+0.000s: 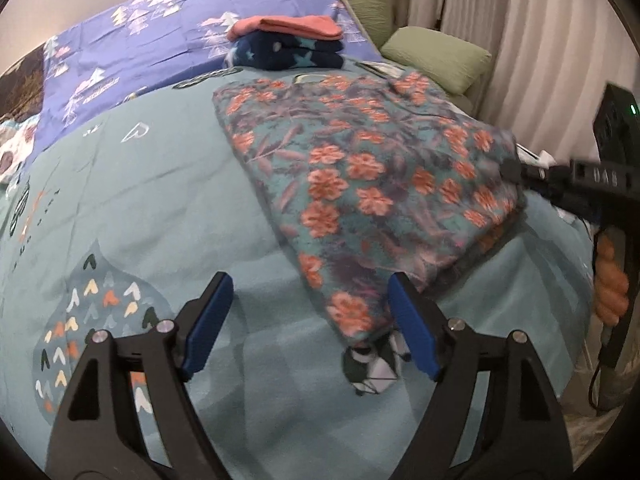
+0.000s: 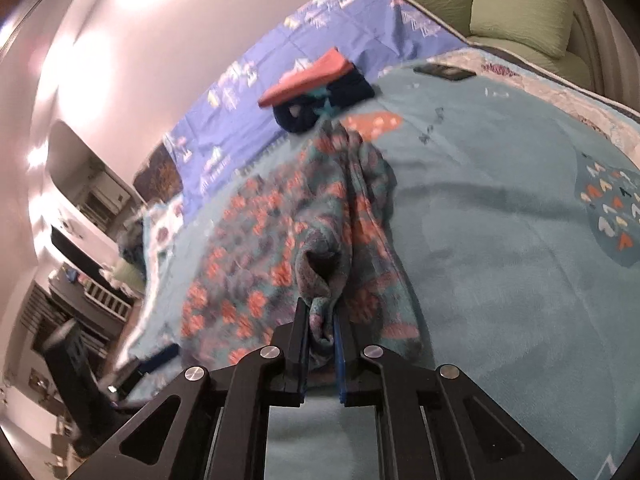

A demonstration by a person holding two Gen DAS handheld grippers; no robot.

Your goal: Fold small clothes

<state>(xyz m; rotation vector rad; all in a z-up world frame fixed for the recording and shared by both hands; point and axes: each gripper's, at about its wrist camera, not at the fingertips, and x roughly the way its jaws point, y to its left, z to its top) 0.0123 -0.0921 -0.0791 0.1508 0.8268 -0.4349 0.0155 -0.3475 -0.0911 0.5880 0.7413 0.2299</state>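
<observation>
A fleece garment (image 1: 360,168) in teal with orange flowers lies partly folded on the teal blanket (image 1: 140,208) of a bed. My left gripper (image 1: 310,280) stands open low over the blanket, and the garment's near corner reaches in beside its right finger (image 1: 412,332) without being pinched. My right gripper (image 2: 319,312) is shut on a bunched edge of the fleece garment (image 2: 260,240). In the left wrist view the right gripper (image 1: 512,169) comes in from the right at the garment's far side, held by a hand (image 1: 610,288). The left gripper (image 2: 158,358) shows blurred at the lower left of the right wrist view.
Behind the garment sits a stack of folded clothes, a pink piece (image 1: 286,26) on a navy starred one (image 1: 288,54), on a purple sheet (image 1: 160,40). Green pillows (image 1: 436,56) and curtains (image 1: 520,20) lie at the far right. Shelves (image 2: 80,240) stand beyond the bed.
</observation>
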